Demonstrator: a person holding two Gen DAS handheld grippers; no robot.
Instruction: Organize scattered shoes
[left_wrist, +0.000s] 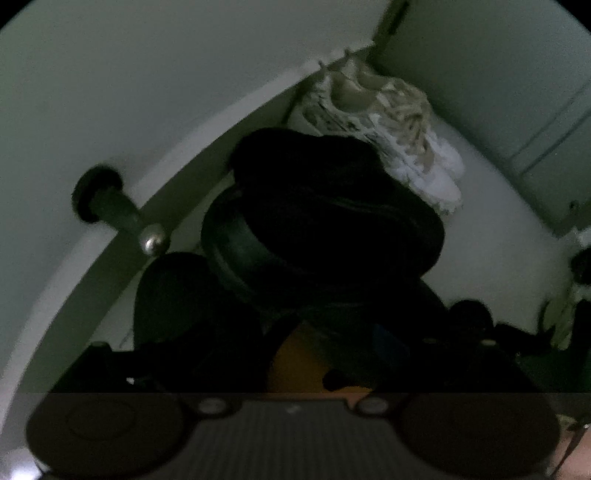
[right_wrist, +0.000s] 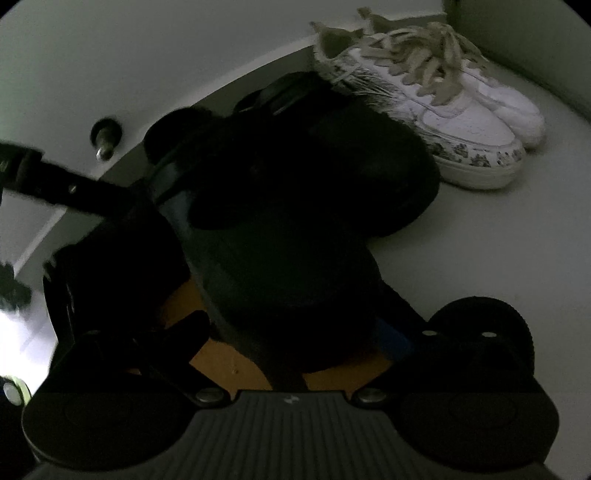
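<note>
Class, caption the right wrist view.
Dark rounded shoe between tool fingers, white lace-up sneakers paired beyond.

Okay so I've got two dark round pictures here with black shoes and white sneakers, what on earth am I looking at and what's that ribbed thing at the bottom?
Each picture comes from a camera on a hand-held gripper, a two-finger tool a person carries, looking forward along its fingers. The ribbed part is the tool's own body. One view is from the left gripper, the other from the right gripper. Dark black shoes fill the middle of both; each gripper has one between its fingers, though it is too dark to tell whether it is gripped. Behind them a pair of white sneakers stands on the pale floor by the wall, near a doorstop.
</note>
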